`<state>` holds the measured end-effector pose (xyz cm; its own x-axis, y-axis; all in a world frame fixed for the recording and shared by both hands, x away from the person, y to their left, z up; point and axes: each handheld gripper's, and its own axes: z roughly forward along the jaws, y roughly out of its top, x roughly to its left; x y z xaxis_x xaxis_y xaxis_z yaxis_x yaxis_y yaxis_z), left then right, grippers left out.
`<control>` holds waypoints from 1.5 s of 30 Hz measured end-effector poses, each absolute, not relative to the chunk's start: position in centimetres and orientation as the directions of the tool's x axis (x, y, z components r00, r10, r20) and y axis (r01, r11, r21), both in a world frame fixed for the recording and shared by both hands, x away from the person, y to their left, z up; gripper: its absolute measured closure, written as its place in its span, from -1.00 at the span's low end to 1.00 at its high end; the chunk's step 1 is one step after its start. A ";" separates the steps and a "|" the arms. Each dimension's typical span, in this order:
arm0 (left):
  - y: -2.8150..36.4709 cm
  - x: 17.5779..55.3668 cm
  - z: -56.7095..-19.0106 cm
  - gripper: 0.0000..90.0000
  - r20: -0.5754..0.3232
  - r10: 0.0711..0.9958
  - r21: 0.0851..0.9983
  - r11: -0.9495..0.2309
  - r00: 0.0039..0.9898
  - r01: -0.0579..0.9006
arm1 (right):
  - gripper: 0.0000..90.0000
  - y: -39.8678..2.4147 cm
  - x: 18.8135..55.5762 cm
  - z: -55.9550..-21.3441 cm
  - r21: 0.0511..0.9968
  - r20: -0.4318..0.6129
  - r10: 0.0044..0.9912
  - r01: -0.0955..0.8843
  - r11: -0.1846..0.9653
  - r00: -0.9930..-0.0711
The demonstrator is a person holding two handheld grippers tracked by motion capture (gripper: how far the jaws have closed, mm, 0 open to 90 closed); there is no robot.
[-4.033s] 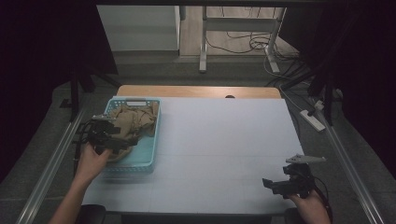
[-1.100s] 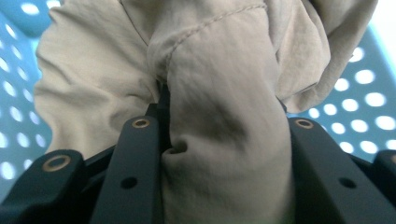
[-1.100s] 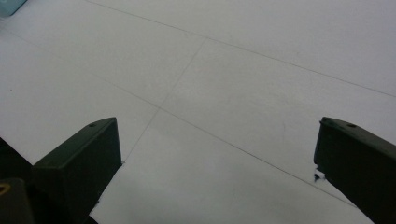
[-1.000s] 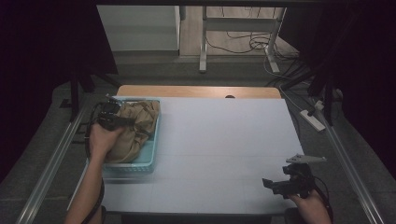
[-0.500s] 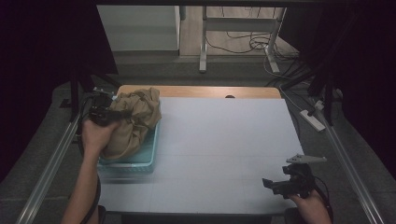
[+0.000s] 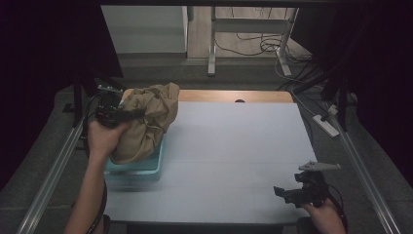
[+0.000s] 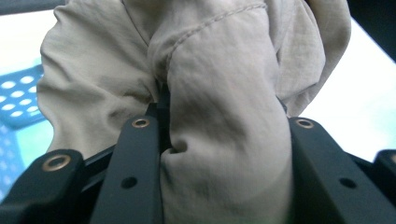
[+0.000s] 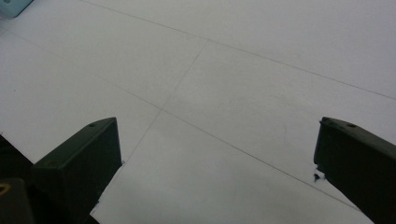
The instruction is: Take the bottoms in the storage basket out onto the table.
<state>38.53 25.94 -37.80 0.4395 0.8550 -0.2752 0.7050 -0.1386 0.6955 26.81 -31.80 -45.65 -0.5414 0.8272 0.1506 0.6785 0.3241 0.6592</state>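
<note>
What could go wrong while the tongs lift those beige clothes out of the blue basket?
1. The left tongs pinch only one fold of the beige garment. Most of it hangs loose, so it might slip out and drop.
2. The garment's lower part is at the rim of the light blue basket. If it snags there, the basket could be dragged or tipped.
3. The right tongs rest open over the white table, far away, so they probably can't catch a falling garment.

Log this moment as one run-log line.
left hand-held gripper: shut on beige garment, above blue basket | right hand-held gripper: open, over table
</note>
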 end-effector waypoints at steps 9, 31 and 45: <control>23.4 38.0 -36.4 0.40 -0.257 0.817 0.725 -0.190 0.516 0.662 | -0.98 -31.8 26.8 -45.7 0.659 0.151 0.827 0.679 0.323 -0.541; 16.9 38.1 -35.5 0.40 -0.218 0.733 0.746 -0.300 0.644 0.595 | -0.98 -31.8 26.8 -45.7 0.655 0.150 0.828 0.682 0.326 -0.540; 12.9 38.5 -36.5 0.40 -0.202 0.685 0.742 -0.359 0.700 0.566 | -0.98 -31.8 26.8 -45.6 0.651 0.148 0.827 0.683 0.331 -0.542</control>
<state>38.45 12.86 -36.50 0.6995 0.6855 -0.2021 0.5661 -0.3590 0.7421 26.81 -31.77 -45.64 -0.5419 0.8273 0.1481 0.6831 0.3308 0.6511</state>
